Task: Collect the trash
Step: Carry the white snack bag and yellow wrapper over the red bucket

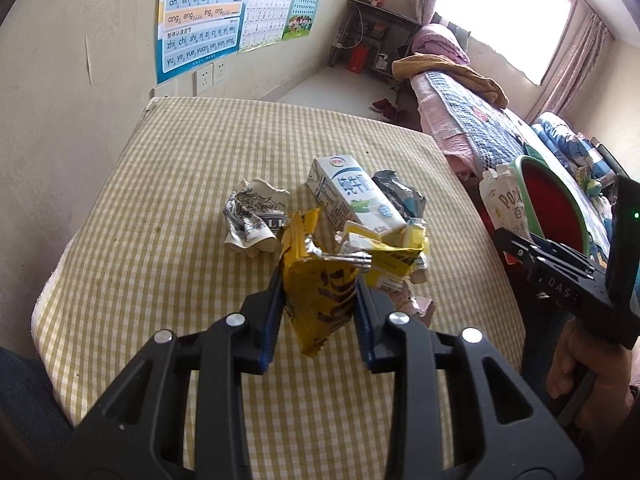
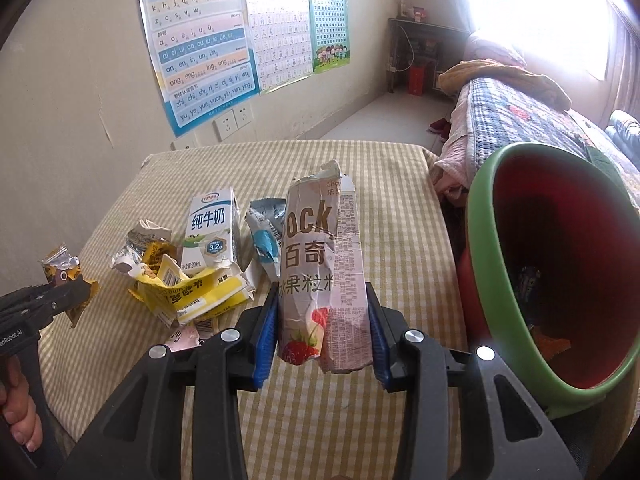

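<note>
The bin, green-rimmed and red inside, stands off the table's right edge, its mouth tipped toward the camera; a release short of that rim would, I judge, drop rubbish to the floor. The right claw pinches a crushed Pocky box, upright and clear of the table; the torn card could buckle and slip. On the left, the left claw pinches a crumpled yellow wrapper by its middle, and slick foil may slide free. Still on the table lie a milk carton, a flattened yellow box and scraps, easily scattered by a low pass.
</note>
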Demonstrator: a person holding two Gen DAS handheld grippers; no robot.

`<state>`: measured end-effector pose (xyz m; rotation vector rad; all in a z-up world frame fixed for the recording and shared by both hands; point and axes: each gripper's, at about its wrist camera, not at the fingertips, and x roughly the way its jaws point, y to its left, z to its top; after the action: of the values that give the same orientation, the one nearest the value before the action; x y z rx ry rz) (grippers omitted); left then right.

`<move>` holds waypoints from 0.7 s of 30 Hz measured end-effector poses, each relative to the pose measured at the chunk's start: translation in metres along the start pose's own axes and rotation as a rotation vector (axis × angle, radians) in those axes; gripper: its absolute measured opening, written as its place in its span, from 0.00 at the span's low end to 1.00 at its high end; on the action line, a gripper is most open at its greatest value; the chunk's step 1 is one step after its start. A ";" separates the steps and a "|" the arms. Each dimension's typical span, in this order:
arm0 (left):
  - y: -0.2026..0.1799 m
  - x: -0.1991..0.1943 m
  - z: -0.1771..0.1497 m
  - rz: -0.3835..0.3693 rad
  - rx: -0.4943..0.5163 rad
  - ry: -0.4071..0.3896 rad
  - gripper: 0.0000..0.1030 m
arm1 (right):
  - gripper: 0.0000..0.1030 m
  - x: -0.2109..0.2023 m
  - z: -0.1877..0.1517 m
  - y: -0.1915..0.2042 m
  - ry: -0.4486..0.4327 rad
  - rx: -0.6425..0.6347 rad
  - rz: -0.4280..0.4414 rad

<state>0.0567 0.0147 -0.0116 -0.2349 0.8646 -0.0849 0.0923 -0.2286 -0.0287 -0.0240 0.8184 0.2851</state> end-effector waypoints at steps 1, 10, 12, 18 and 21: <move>-0.004 -0.002 0.001 -0.008 0.009 -0.004 0.30 | 0.37 -0.005 0.001 -0.001 -0.021 0.005 -0.013; -0.040 -0.014 0.022 -0.074 0.031 -0.024 0.30 | 0.37 -0.037 0.012 -0.031 -0.148 0.089 -0.071; -0.051 -0.015 0.030 -0.090 0.044 -0.031 0.30 | 0.37 -0.044 0.012 -0.038 -0.163 0.113 -0.069; -0.092 -0.010 0.053 -0.134 0.090 -0.042 0.30 | 0.37 -0.064 0.012 -0.067 -0.200 0.199 -0.081; -0.116 -0.005 0.060 -0.163 0.116 -0.040 0.30 | 0.37 -0.073 0.012 -0.083 -0.222 0.233 -0.103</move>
<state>0.1020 -0.0874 0.0573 -0.1977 0.7971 -0.2805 0.0748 -0.3242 0.0254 0.1808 0.6232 0.0911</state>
